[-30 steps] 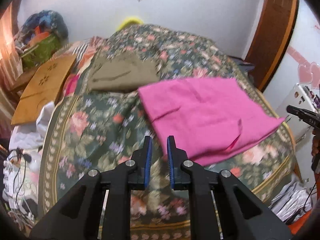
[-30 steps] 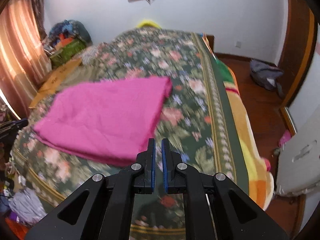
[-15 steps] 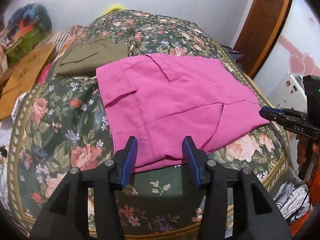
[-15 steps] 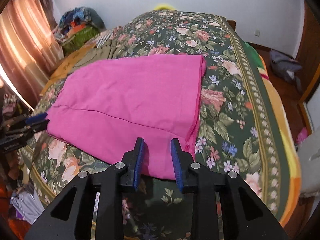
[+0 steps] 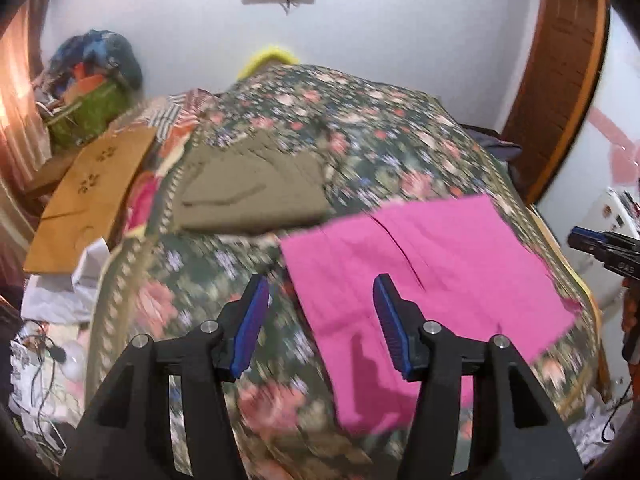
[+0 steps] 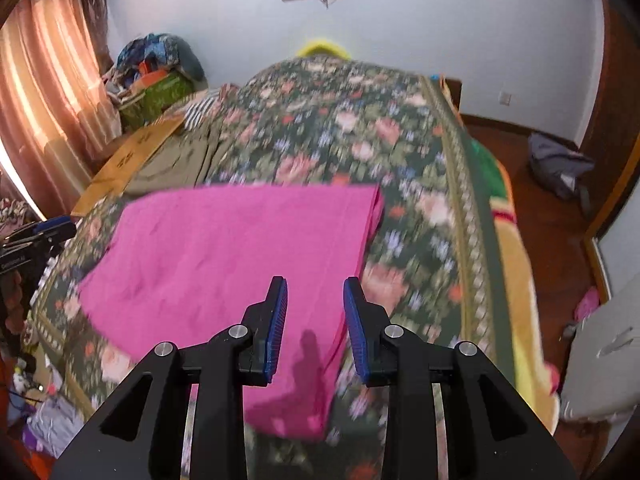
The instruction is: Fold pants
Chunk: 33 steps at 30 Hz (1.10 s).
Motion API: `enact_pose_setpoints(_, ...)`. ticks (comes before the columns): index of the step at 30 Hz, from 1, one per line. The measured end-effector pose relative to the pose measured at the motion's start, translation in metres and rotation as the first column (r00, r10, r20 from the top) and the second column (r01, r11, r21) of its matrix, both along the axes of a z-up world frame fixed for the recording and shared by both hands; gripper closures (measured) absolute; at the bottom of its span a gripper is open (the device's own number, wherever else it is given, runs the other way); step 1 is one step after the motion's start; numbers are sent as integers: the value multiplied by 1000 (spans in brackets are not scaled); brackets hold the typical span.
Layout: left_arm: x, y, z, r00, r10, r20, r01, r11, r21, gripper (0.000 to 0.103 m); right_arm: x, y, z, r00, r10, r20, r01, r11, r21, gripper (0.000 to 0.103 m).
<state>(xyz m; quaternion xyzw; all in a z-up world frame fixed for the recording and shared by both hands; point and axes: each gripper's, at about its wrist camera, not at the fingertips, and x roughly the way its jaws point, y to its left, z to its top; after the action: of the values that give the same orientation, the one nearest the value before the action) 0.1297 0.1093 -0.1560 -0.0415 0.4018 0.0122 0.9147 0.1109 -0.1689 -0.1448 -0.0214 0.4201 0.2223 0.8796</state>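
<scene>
Pink pants (image 5: pixel 440 264) lie folded flat on a floral bedspread (image 5: pixel 360 128), near its front edge. My left gripper (image 5: pixel 320 284) hovers over their near left corner. Its jaws are opening, and nothing is pinched between the blue pads. My right gripper (image 6: pixel 315 284) hangs open above the near right part of the pink pants (image 6: pixel 240 248), apart from the cloth. Each gripper shows at the edge of the other's view: the right gripper (image 5: pixel 600 248) and the left gripper (image 6: pixel 36 236).
Folded olive pants (image 5: pixel 252 188) lie further back on the left of the bed. A cardboard sheet (image 5: pixel 92 184) and a heap of clothes (image 5: pixel 92 80) sit beyond the left edge. A grey bag (image 6: pixel 560 164) is on the floor at the right, and a curtain (image 6: pixel 40 100) hangs at the left.
Both grippers went from shut to open. Half a second ago they were close over the pants' near edge; now both have drawn back from it. The pants still lie folded.
</scene>
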Motion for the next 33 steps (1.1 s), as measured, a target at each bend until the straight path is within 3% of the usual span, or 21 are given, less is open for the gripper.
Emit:
enact_pose_setpoints(5,35,19,-10,998,56,-13,-56,998,9,38,33,6,5,999,3,32,-2,1000,-28,76)
enact_pose_setpoints(11,87,36,-47,991,78,-112,-88,993,-83,38,83,11,-12,1000,-4,23,5,998,-59,76)
enact_pose_setpoints(18,114,37,-78,982,55,-179,-82,986,-143,38,135,15,-56,997,-26,-69,22,998,-54,75)
enact_pose_setpoints(21,118,31,-91,975,19,-221,-67,975,-211,38,147,15,-73,991,-28,-130,25,999,-25,75)
enact_pose_setpoints(26,119,24,-98,975,3,-222,-52,976,-213,38,161,14,-87,979,-25,-201,34,998,44,75)
enact_pose_setpoints(29,120,26,-98,975,-8,-224,-47,970,-238,44,167,19,-93,975,-10,-221,18,999,31,75)
enact_pose_setpoints(32,120,28,-97,975,-9,-221,-48,967,-249,55,169,26,-96,977,16,-215,-12,1000,18,76)
enact_pose_setpoints(33,120,29,-96,975,-10,-220,-48,965,-257,60,167,29,-96,979,27,-203,-25,1000,12,80)
